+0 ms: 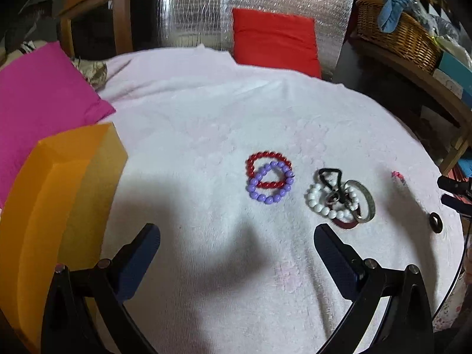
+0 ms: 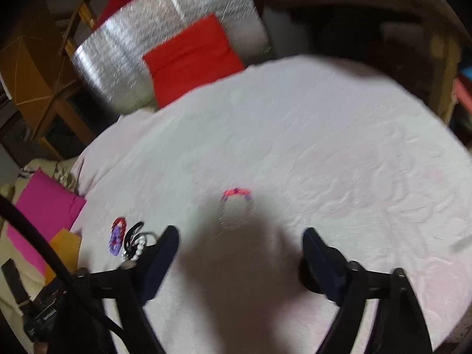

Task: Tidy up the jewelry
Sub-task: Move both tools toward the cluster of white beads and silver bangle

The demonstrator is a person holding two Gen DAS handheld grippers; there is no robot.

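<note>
On the white towel a red bead bracelet and a purple bead bracelet overlap. To their right lies a heap: a white bead bracelet, a black loop, a grey-green bangle and a dark red ring. My left gripper hangs open just in front of these, holding nothing. A thin chain bracelet with pink and purple beads lies ahead of my right gripper, which is open with nothing between its fingers. The bead heap shows beside its left finger.
An orange box stands at the towel's left edge, beside a pink cushion. A red cushion leans on a silver foil panel behind the table. A wicker basket sits on a shelf at right. A small dark ring lies near the right edge.
</note>
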